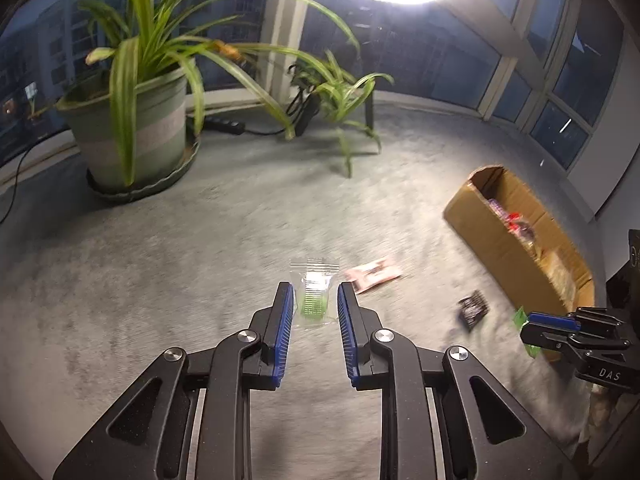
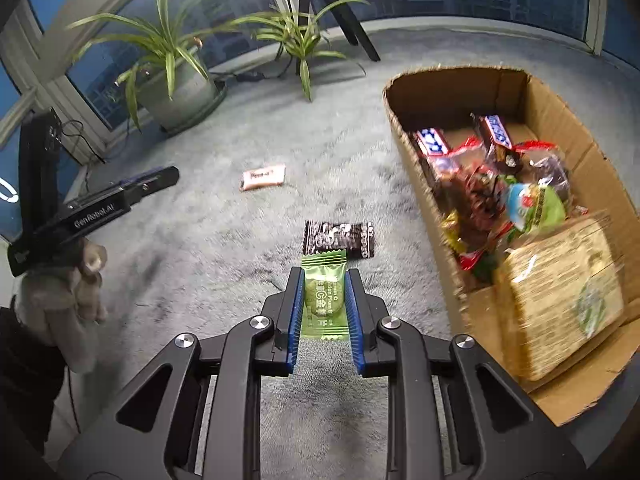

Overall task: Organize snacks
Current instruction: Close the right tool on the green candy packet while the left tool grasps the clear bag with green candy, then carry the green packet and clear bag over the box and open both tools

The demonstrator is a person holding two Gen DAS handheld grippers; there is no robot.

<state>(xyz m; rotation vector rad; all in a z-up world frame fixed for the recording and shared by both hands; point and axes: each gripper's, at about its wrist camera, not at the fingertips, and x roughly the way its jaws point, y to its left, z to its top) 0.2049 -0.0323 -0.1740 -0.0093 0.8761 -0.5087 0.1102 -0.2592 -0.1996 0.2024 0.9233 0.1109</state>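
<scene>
Pinching a clear green-striped sachet (image 1: 314, 300), your left gripper (image 1: 314, 294) sits left of the cardboard box (image 2: 420, 184); your right gripper (image 2: 323, 280) clamps a green candy wrapper (image 2: 323, 296).

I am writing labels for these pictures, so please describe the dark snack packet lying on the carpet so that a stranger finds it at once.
Start at the open cardboard box of snacks on the grey carpet. Just left of it, right beyond the right gripper, lies the dark packet, flat and apart from the box. It is the only black wrapper with white print; the other loose packet, farther off, is pale pink.
</scene>
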